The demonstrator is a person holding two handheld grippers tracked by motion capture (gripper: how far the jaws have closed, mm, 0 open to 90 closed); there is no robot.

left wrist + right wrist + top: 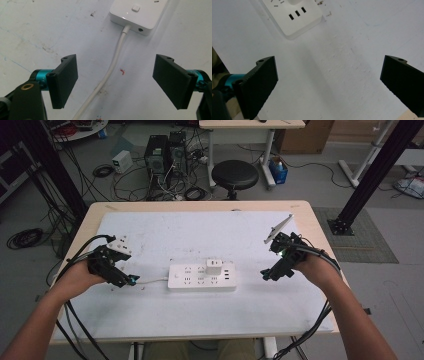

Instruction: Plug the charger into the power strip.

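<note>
Two hand-held grippers, the left gripper [131, 280] and the right gripper [265, 274], hovered with jaws spread wide at either end of a white plastic power strip [201, 277] lying mid-table, a white charger [214, 267] plugged in.

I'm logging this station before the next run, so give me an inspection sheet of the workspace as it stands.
Surface: white sheet over a light wooden table, scuffed and speckled.
Job's things: white rectangular power strip lying flat at the centre; white cube-shaped plug adapter seated in it.
Clutter: nothing seen on the sheet.
Grippers: left gripper open, its jaws either side of the strip's white cord; right gripper open, short of the strip's other end.
Cables: black gripper cables trail off the near edge.
Surroundings: black round stool, computer towers and loose floor wiring.
</note>
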